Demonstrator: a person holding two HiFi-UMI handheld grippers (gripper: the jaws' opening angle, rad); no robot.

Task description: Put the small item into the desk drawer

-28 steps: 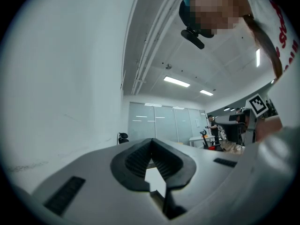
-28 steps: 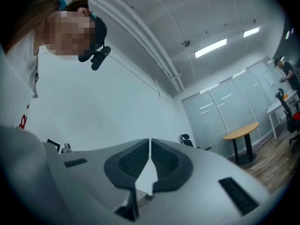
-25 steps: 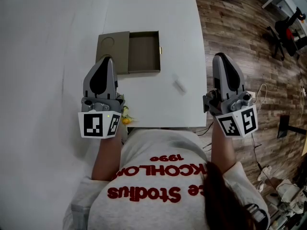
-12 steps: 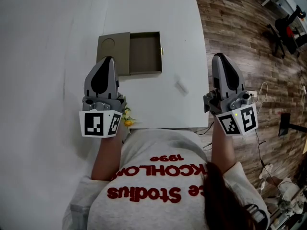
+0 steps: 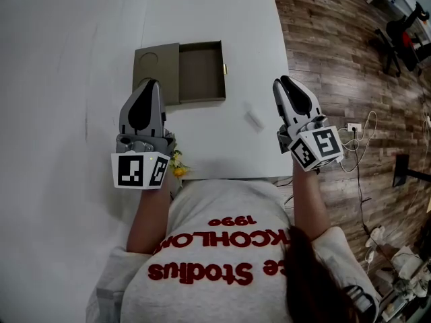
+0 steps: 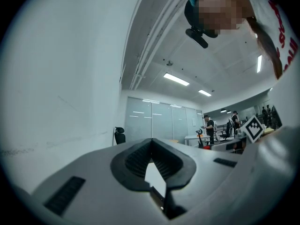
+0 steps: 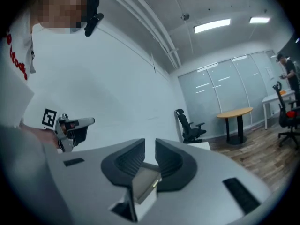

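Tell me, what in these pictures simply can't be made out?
The small item, head view: too small and pale against the white table to identify.
The yellow thing, head view: too small, partly behind the left gripper.
The knob on the drawer, head view: too small to tell its shape.
The table's near edge, head view: covered by the person's shirt.

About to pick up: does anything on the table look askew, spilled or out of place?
Nothing stands out. The drawer stands pulled open and empty, square to its case. The small white item lies loose on the table, apart from it. Nothing is spilled or damaged.
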